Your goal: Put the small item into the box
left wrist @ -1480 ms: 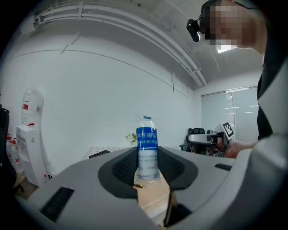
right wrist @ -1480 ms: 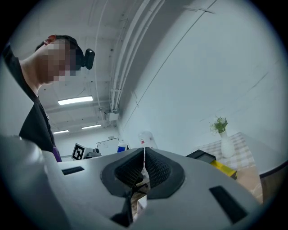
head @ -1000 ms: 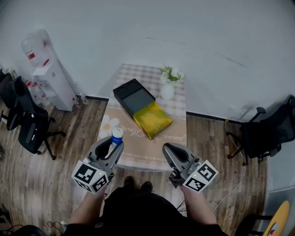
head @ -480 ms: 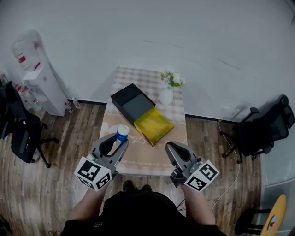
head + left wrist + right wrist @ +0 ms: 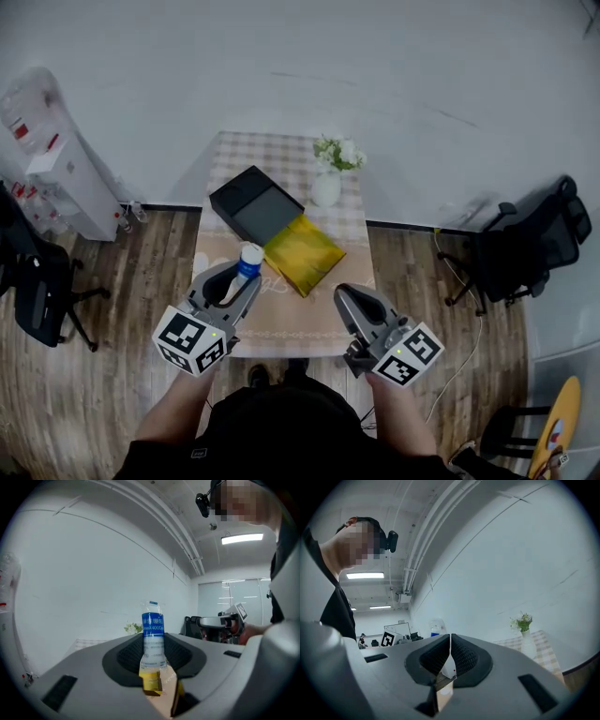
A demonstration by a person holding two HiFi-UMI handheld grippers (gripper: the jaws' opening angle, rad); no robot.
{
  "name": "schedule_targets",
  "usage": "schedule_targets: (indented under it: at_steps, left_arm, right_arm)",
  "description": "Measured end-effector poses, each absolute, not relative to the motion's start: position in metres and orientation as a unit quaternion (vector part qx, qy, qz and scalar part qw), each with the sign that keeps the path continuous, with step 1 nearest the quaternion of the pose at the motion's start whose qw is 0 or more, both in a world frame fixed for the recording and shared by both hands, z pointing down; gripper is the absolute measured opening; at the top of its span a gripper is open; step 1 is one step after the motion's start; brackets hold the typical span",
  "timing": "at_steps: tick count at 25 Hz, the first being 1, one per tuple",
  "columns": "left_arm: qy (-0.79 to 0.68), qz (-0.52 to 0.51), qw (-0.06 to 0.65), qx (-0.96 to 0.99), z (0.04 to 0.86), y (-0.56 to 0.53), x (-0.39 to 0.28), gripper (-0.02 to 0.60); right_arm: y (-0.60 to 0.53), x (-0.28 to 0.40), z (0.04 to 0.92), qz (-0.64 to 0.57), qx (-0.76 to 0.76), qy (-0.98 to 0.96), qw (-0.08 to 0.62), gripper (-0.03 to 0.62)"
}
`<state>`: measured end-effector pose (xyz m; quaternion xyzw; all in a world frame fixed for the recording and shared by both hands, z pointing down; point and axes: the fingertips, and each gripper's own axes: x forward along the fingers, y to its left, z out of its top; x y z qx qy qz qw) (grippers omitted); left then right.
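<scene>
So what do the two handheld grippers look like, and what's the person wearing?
Both the left gripper and right gripper are smooth grey shells with black ribbed pads inside the jaws. Each carries a white cube with black square markers. No cables show. The person wears a black top.

Matt black box (image 5: 258, 208), glossy gold box (image 5: 303, 254), wooden plank floor (image 5: 94, 375).
</scene>
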<state>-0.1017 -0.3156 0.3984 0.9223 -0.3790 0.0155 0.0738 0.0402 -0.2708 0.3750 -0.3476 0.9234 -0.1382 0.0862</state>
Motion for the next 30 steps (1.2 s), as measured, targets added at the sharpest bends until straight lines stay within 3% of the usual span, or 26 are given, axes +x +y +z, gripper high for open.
schedule_targets:
  at_steps: [15, 30]
  left_arm:
    - [-0.351, 0.09, 0.133, 0.923, 0.467, -0.404, -0.028, 0.138]
    - [-0.331, 0.239, 0.186, 0.894, 0.602, -0.457, 0.019, 0.14]
  right_arm:
    - [-0.333, 0.086, 0.417, -0.191, -0.347, 0.913, 0.094, 0.038]
    - [-0.369, 0.12, 0.466, -0.247, -0.344, 0.901, 0.095, 0.038]
